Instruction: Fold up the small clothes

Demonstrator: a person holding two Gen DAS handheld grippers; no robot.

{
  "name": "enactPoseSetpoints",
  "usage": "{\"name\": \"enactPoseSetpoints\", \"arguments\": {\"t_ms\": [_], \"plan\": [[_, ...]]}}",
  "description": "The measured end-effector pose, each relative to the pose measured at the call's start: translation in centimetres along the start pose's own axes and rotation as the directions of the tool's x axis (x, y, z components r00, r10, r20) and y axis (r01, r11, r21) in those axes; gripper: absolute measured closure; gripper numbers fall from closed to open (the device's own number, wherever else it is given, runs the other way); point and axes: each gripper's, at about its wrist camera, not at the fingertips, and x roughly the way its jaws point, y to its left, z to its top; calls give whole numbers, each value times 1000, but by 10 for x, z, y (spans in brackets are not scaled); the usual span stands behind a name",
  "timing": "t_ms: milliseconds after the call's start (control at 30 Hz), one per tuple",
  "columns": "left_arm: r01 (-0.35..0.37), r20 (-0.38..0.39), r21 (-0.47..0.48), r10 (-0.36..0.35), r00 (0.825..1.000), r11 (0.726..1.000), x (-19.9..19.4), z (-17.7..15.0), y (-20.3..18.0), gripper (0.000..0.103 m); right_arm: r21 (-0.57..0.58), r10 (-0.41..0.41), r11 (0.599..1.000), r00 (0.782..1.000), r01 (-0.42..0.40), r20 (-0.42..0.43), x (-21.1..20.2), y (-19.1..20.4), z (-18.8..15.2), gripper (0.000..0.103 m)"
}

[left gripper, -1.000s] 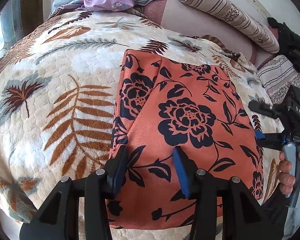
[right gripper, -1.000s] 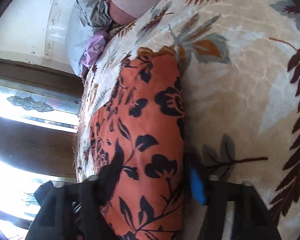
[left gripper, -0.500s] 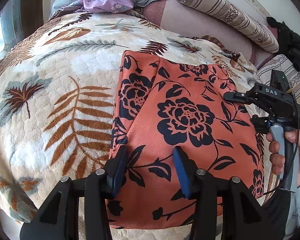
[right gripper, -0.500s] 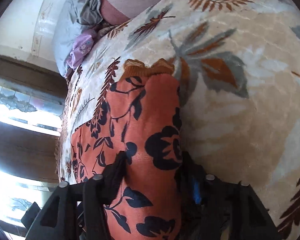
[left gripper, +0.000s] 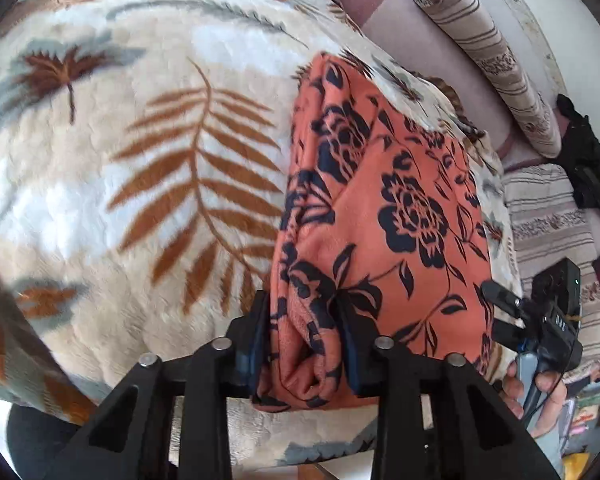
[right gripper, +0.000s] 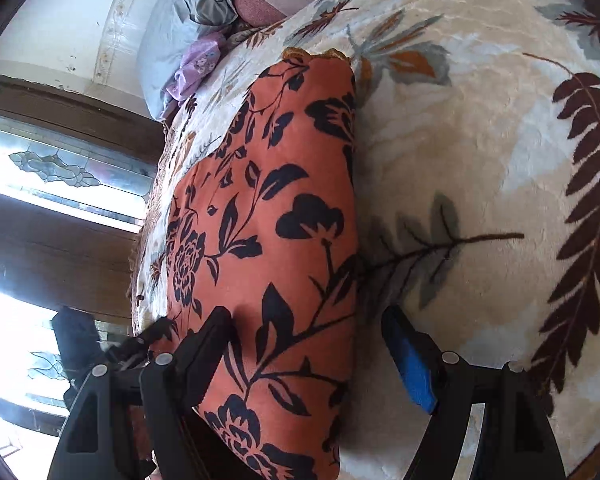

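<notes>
Soft, light orange floral-print fleece garment (left gripper: pixel 384 216) on the leaf-patterned plush blanket (left gripper: pixel 140 152), its bunched 6 o'clock edge pinched by the left gripper (left gripper: pixel 304 344); right gripper (right gripper: pixel 308 356), spread, straddles the opposite edge, likely next hold.

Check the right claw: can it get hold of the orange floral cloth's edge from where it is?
Probably yes. The right claw is open and straddles the orange floral cloth edge on the blanket, with nothing between.
</notes>
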Motion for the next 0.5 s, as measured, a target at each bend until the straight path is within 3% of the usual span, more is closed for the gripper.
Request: {"name": "enactPoseSetpoints", "arguments": {"t_ms": [33,100,233,367,433,500], "plan": [[-3,10,24,3,1000,1000,-3,-2,-3,75,-19,10,1000,1000,-11,-7,0,3,1,24],[-6,9,39,5,1000,999,-9,-2,-8,79,-84,-34,996,999,32,-14,0,13,2,52],[9,10,3,-9,1000,1000,-19,9,-9,72,-89,-43,995,999,40,-33,5,18,8,52],[31,143,33,-35,989,999,-39,41,-17,16,-9,6,1000,999,-6,51,-13,7,18,19],[35,138,36,-39,990,999,-27,62,-18,15,39,26,999,997,-29,77,-13,1,30,18],[54,42,9,-54,998,999,2,78,-16,15,75,52,996,997,-56,53,1,-4,41,18]]}}
